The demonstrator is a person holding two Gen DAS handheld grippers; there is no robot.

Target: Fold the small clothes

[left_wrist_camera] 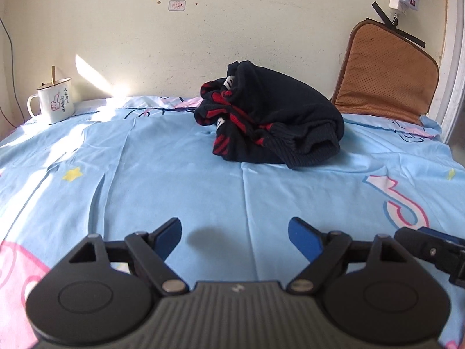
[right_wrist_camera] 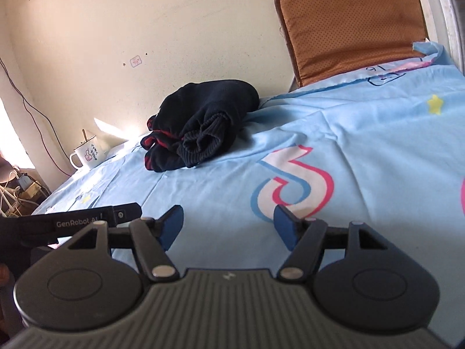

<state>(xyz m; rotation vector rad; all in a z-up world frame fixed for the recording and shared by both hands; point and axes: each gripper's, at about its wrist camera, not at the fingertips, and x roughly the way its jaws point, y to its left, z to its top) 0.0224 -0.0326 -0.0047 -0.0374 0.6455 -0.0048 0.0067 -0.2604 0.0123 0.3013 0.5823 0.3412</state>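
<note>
A dark navy knitted garment with red stripes [left_wrist_camera: 270, 122] lies crumpled in a heap on the light blue sheet [left_wrist_camera: 189, 180], near the wall. It also shows in the right wrist view [right_wrist_camera: 200, 125]. My left gripper [left_wrist_camera: 235, 229] is open and empty, low over the sheet, well short of the garment. My right gripper [right_wrist_camera: 229, 218] is open and empty, also short of the garment. The right gripper's body shows at the right edge of the left wrist view [left_wrist_camera: 433, 250]. The left gripper's body shows at the left of the right wrist view [right_wrist_camera: 87, 221].
A white enamel mug [left_wrist_camera: 53, 101] with a stick in it stands at the far left by the wall. A brown cushion [left_wrist_camera: 389, 78] leans against the wall at the far right. Cables and a power strip [right_wrist_camera: 17, 186] lie beyond the bed's left edge.
</note>
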